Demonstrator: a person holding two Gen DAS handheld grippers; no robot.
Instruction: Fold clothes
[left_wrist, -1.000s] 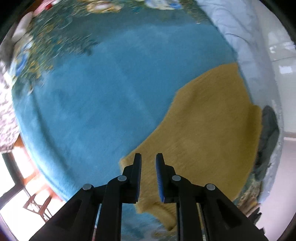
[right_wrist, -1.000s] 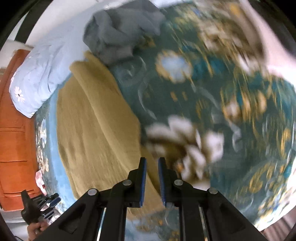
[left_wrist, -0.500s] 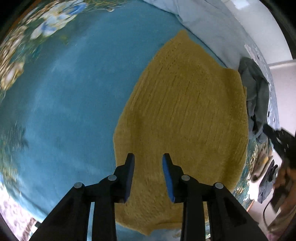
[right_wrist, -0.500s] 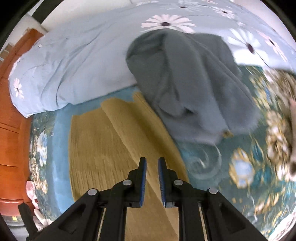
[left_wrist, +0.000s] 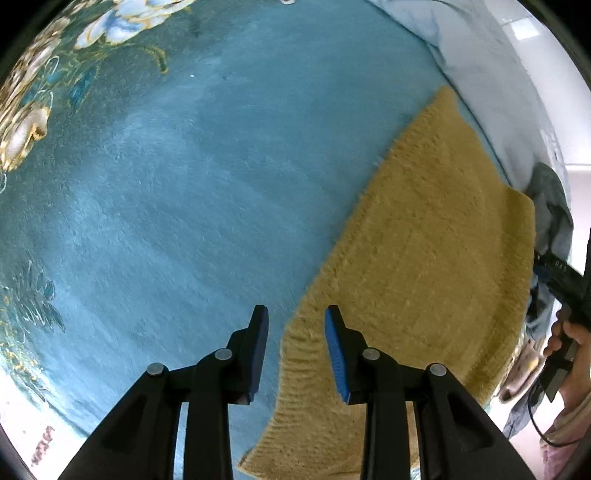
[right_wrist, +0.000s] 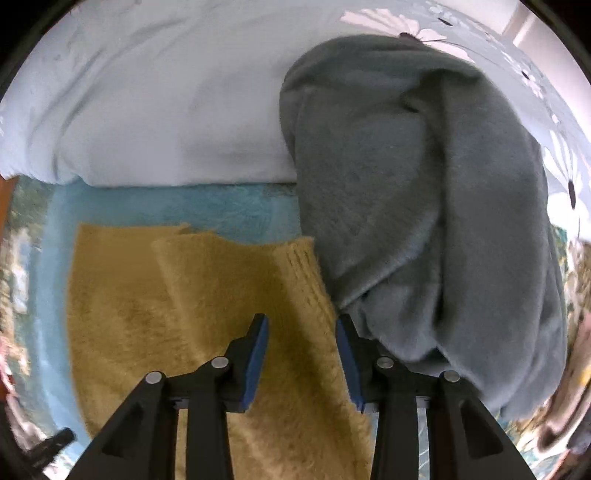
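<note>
Hovering open over the yellow sweater (left_wrist: 424, 258): left gripper (left_wrist: 296, 347) at its edge, right gripper (right_wrist: 301, 354) beside the grey garment (right_wrist: 424, 206).

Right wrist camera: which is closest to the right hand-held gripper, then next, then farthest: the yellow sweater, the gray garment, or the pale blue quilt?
1. Yellow sweater: lies right under and between the fingers of the right hand-held gripper.
2. Gray garment: heaped to the right, its lower edge beside the right finger, nearly as close.
3. Pale blue quilt: farthest, across the top, beyond the sweater's far edge.
</note>
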